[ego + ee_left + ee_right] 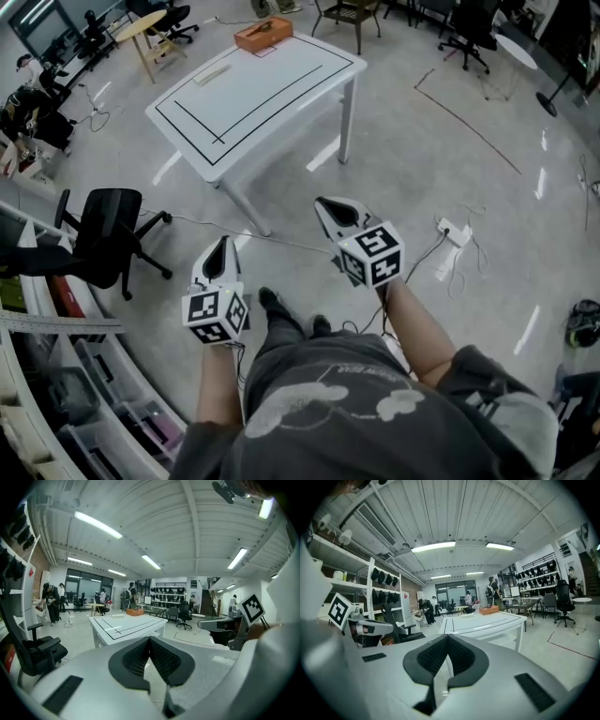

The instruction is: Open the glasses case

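Fingers of the left gripper (223, 244) and right gripper (328, 204) are pressed together on nothing, over the floor. Well beyond them, at the far end of the white rectangular worktop (272, 94), sits an orange box-shaped thing (263, 33), probably the glasses case. It is untouched, so the whole task remains.

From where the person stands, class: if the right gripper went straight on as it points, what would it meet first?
Probably the white table, around its near edge; nothing shows between it and the right gripper, though depth is unclear.
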